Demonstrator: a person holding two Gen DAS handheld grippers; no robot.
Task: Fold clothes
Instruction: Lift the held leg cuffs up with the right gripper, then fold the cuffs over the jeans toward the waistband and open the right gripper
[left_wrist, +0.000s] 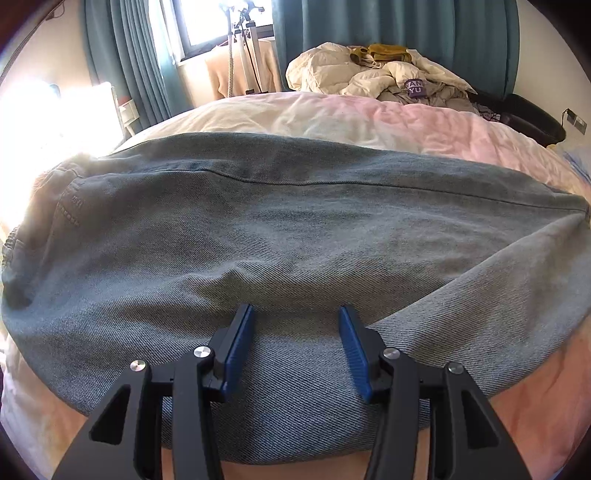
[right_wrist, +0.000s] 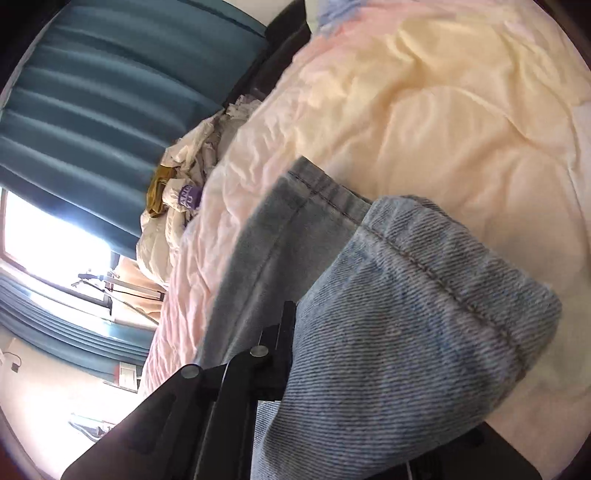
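Observation:
Light-blue jeans (left_wrist: 295, 229) lie spread flat across the bed, seam running left to right, waistband at the left edge. My left gripper (left_wrist: 295, 314) hovers low over their near part, blue pads apart, with nothing pinched between them. In the right wrist view the hemmed end of a jeans leg (right_wrist: 424, 314) is lifted off the bed and drapes over my right gripper (right_wrist: 295, 310), which is shut on the denim. The fabric hides its fingertips; only the black linkage on the left shows. Below it a second hemmed layer rests on the bed.
The bed has a wrinkled pink and cream cover (left_wrist: 332, 114) (right_wrist: 461, 110). A heap of cream bedding and clothes (left_wrist: 373, 74) sits at the far end. Teal curtains (left_wrist: 122, 66), a bright window and a metal stand (left_wrist: 242, 55) are behind. A dark chair (left_wrist: 532, 114) is at the far right.

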